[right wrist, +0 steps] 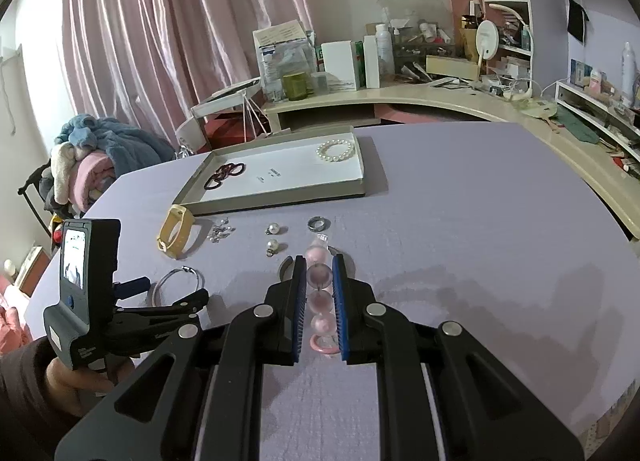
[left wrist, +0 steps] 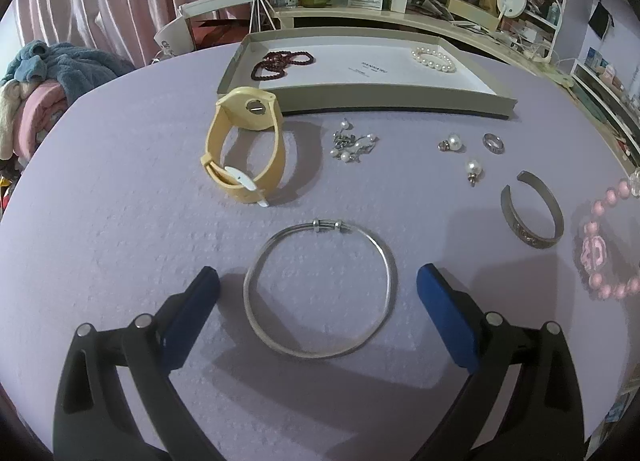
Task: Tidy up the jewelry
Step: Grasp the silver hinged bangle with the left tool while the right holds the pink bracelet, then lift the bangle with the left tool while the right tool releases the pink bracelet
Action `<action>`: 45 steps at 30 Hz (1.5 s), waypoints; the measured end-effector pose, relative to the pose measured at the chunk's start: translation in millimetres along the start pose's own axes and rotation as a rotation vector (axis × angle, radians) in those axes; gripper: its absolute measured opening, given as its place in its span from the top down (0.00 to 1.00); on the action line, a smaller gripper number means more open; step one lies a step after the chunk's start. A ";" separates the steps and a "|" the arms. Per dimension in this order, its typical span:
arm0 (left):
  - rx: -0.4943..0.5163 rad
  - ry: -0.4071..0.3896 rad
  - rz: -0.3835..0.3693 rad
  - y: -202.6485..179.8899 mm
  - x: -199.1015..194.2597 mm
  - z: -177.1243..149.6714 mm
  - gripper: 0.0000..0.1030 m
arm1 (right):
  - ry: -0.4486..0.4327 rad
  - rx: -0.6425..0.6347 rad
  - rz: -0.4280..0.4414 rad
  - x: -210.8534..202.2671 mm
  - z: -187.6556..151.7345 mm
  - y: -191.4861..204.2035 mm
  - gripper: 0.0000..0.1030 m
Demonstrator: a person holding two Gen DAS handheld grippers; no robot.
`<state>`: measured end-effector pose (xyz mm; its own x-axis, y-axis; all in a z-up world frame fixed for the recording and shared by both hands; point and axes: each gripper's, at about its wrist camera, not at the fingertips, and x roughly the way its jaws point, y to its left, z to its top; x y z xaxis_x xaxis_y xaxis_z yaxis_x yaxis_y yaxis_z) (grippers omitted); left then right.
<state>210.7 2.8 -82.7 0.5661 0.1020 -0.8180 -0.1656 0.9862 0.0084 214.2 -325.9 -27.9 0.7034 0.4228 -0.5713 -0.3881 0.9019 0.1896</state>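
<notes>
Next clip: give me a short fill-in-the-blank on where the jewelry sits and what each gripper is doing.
1. The open left gripper straddles the ____ bangle.
2. The right gripper is shut on a bracelet of ____ beads.
3. The pearl bracelet lies inside the ____.

Missing words: silver; pink; tray

watch (left wrist: 244, 149): yellow | bead bracelet (right wrist: 320, 293): pink | tablecloth (left wrist: 120, 221): lilac

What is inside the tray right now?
Inside the tray: a dark red bead bracelet at its left end, a white pearl bracelet at its right. Nothing appears hidden.
</notes>
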 end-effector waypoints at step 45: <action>-0.002 -0.209 -0.071 52.9 -86.4 6.8 0.31 | -0.044 -0.012 0.011 -4.1 17.4 15.1 0.87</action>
<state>158.6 47.1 -7.8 0.7316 0.0577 -0.6793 -0.1213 0.9915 -0.0464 215.8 -312.4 -8.9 0.7245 0.4365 -0.5334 -0.4031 0.8961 0.1859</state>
